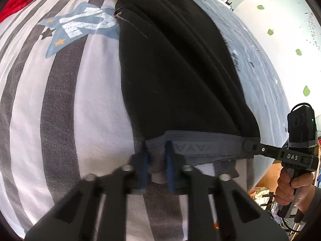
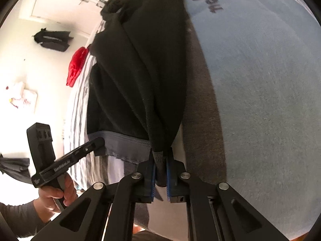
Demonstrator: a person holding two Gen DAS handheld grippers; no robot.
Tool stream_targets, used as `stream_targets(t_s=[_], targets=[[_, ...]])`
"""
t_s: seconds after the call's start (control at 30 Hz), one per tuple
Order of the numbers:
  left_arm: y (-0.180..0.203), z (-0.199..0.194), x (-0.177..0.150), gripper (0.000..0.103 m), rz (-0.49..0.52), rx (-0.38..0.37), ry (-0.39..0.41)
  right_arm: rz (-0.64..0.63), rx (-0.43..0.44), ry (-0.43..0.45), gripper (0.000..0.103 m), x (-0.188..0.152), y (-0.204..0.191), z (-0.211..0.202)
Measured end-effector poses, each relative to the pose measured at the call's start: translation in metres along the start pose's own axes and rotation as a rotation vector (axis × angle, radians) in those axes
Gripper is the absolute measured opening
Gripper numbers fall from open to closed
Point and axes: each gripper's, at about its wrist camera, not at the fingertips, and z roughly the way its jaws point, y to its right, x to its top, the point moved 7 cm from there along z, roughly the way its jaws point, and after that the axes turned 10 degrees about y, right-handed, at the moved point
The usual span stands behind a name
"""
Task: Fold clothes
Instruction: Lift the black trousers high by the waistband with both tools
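Note:
A black garment [image 1: 176, 70] with a grey elastic waistband [image 1: 200, 146] hangs stretched between my two grippers above a bed. My left gripper [image 1: 156, 156] is shut on the waistband's left end, with grey fabric between its blue pads. My right gripper [image 1: 247, 145] pinches the other end. In the right wrist view the right gripper [image 2: 160, 160] is shut on a bunched corner of the waistband [image 2: 124, 146], and the black garment [image 2: 140, 70] drapes away from it. The left gripper [image 2: 99, 141] clamps the far end there, held by a hand [image 2: 54, 194].
Under the garment lie a grey-and-white striped cover [image 1: 60, 100] with a blue star print [image 1: 80, 24] and a blue-grey cover [image 2: 260, 100]. A red cloth [image 1: 18, 2] sits at the far corner of the bed. A dark item [image 2: 52, 40] hangs on the white wall.

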Motion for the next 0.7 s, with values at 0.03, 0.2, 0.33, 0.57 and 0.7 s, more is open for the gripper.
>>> stream_targets(t_s=[0.03, 0.2, 0.33, 0.57, 0.7], targets=[[0.003, -0.005, 0.001, 0.006, -0.001, -0.008, 0.007, -0.01, 0.004, 0.006, 0.007, 0.0, -0.004, -0.004], [0.019, -0.059, 0.025, 0.006, -0.032, -0.058, 0.103, -0.083, 0.031, 0.068, 0.007, 0.013, -0.037, -0.039], [0.036, -0.127, 0.065, 0.006, -0.023, -0.089, 0.215, -0.152, 0.057, 0.148, 0.006, 0.038, -0.08, -0.083], [0.049, -0.304, 0.217, 0.005, -0.033, -0.188, 0.523, -0.3, 0.167, 0.348, 0.006, 0.111, -0.223, -0.193], [0.077, -0.443, 0.278, 0.005, -0.022, -0.254, 0.696, -0.367, 0.291, 0.458, 0.006, 0.155, -0.324, -0.274]])
